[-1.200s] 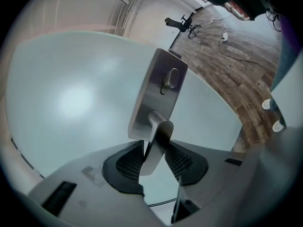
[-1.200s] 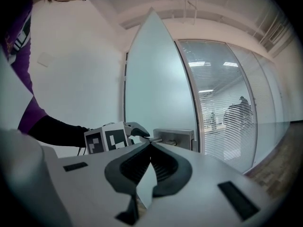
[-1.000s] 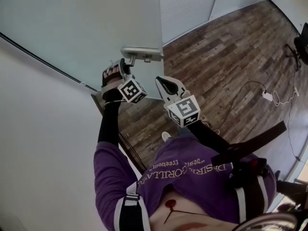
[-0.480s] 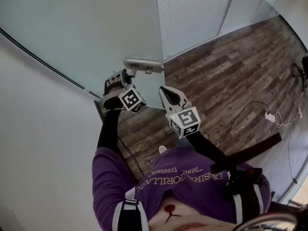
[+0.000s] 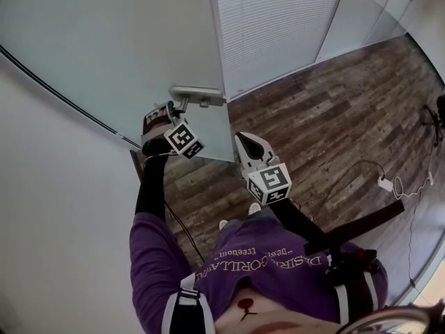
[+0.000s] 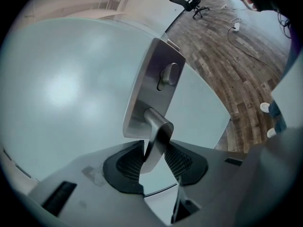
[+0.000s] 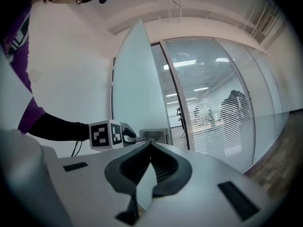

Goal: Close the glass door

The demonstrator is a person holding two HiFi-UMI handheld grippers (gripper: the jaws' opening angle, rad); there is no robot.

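The frosted glass door (image 5: 132, 54) fills the upper left of the head view, its free edge beside a metal lock plate (image 5: 198, 94). My left gripper (image 5: 178, 106) is shut on the door's lever handle (image 6: 156, 138); in the left gripper view both pads press on the lever below the lock plate (image 6: 154, 84). My right gripper (image 5: 243, 140) hovers just right of the door edge, apart from it, shut and empty. In the right gripper view the door (image 7: 137, 89) stands edge-on ahead of the right gripper (image 7: 150, 144), and the left gripper's marker cube (image 7: 105, 135) sits at the handle.
A glass partition with white blinds (image 5: 278, 26) stands beyond the door. Wood plank floor (image 5: 334, 110) spreads to the right, with a power strip and cable (image 5: 386, 184) on it. A white wall (image 5: 55, 214) lies along the left. An office chair (image 6: 189, 3) stands far off.
The door edge and handle have swung left in the head view, with the left gripper still on the lever. The right gripper has moved along beside it, and more of the blinds shows.
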